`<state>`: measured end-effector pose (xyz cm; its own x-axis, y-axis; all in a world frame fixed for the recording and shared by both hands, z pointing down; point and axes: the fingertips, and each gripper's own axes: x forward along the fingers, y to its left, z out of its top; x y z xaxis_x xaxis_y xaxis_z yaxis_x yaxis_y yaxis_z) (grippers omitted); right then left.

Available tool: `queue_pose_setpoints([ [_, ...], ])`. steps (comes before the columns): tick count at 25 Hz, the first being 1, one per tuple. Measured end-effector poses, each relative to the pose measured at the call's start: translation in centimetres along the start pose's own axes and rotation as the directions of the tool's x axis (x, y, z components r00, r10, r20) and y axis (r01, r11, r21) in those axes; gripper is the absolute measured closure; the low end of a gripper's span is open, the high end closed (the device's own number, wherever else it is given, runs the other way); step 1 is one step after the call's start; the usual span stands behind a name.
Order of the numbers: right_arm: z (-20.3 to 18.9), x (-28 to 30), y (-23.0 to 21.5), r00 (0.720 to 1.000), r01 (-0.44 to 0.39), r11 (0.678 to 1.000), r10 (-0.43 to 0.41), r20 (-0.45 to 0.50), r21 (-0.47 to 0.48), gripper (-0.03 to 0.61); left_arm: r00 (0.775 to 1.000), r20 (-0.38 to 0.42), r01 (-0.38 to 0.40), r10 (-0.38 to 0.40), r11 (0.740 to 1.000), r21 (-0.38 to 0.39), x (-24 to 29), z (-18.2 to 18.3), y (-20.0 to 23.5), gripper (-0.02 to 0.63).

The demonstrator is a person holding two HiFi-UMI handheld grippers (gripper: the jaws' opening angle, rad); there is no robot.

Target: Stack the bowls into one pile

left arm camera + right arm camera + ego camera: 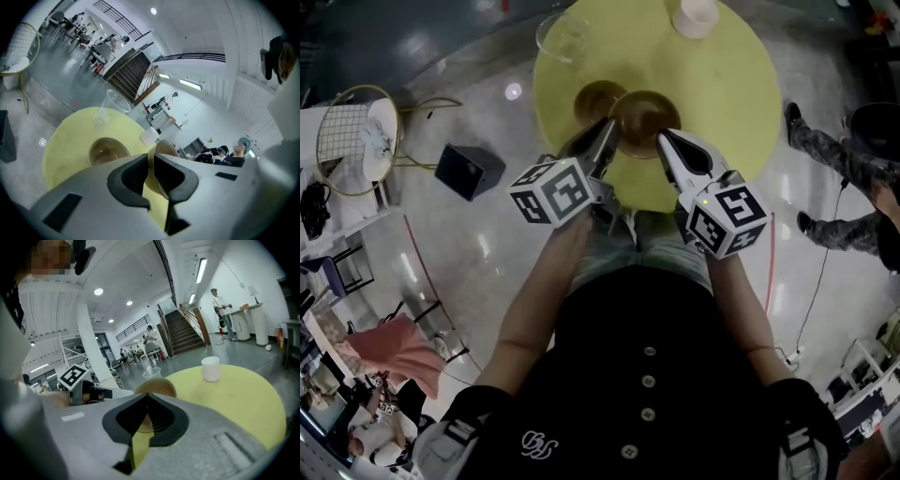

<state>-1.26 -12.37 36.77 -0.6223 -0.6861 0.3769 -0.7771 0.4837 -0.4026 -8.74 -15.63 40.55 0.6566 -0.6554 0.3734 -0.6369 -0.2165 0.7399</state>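
A brown wooden bowl hangs just above the yellow round table, overlapping the right edge of a second brown bowl that rests on the table. My left gripper is shut on the raised bowl's near-left rim. My right gripper is shut on its near-right rim. In the left gripper view the thin bowl wall stands tilted between the pads of the left gripper, with the resting bowl to its left. In the right gripper view the bowl rises behind the closed tips of the right gripper.
A clear plastic cup stands at the table's far left edge and a white cup at the far side. A black box and a wire-frame stand are on the floor to the left. A person's legs are at right.
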Motion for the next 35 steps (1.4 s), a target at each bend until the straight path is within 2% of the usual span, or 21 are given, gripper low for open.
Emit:
queue_pose_setpoints([
  [4,0.9,1.6,1.3,1.000,-0.020,1.000,0.020,-0.003,-0.021,0.574,0.999,0.043,-0.029,0.030,0.999,-0.012,-1.3,1.5,1.3,0.569],
  [11,0.6,3.2,1.8,0.999,-0.028,0.999,0.028,-0.024,-0.017,0.574,0.993,0.071,-0.093,0.095,0.995,-0.032,-2.1,2.6,4.4,0.568],
  [22,-1.4,3.9,0.3,0.998,-0.008,0.999,0.010,-0.066,0.032,0.574,0.983,0.046,-0.175,0.177,0.983,-0.060,-1.2,1.3,7.8,0.568],
  [35,-3.3,4.0,-0.3,0.996,0.003,0.998,0.003,-0.093,0.070,0.574,0.973,0.008,-0.231,0.231,0.973,0.008,-0.4,0.7,9.5,0.568],
])
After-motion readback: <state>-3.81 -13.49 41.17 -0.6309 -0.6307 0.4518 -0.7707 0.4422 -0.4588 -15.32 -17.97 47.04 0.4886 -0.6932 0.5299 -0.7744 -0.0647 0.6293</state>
